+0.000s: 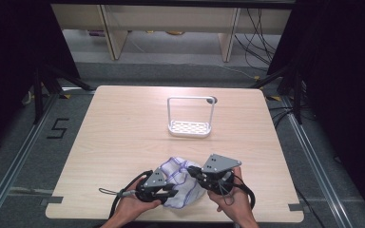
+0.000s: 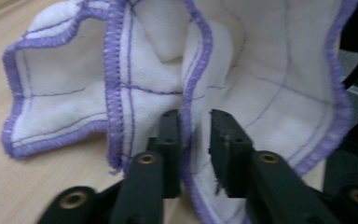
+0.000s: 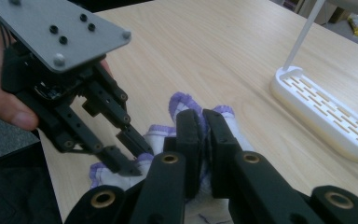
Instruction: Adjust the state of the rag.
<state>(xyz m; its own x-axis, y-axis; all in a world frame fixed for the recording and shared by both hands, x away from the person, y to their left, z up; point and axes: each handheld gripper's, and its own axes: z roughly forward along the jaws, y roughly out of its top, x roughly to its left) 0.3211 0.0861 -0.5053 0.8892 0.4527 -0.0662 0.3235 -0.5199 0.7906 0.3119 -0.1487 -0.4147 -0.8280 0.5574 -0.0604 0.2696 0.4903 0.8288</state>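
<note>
A white cloth [image 1: 179,183] with purple hems and thin purple grid lines lies bunched near the table's front edge. My left gripper [image 1: 173,191] reaches into it from the left. In the left gripper view a purple hem of the cloth [image 2: 149,70] runs between the jaws of this gripper [image 2: 196,126], which stand a narrow gap apart; the hem lies against one pad only. My right gripper [image 1: 193,172] comes in from the right and is shut on a raised fold of the cloth [image 3: 182,100], its jaws [image 3: 204,121] pressed together. The left gripper [image 3: 129,156] shows there too, tips at the cloth's edge.
A white drying rack [image 1: 190,128] with a slotted base and a tall wire frame stands in the middle of the wooden table [image 1: 123,133]; its base [image 3: 326,116] lies to the right in the right gripper view. Dark stands and cables flank the table.
</note>
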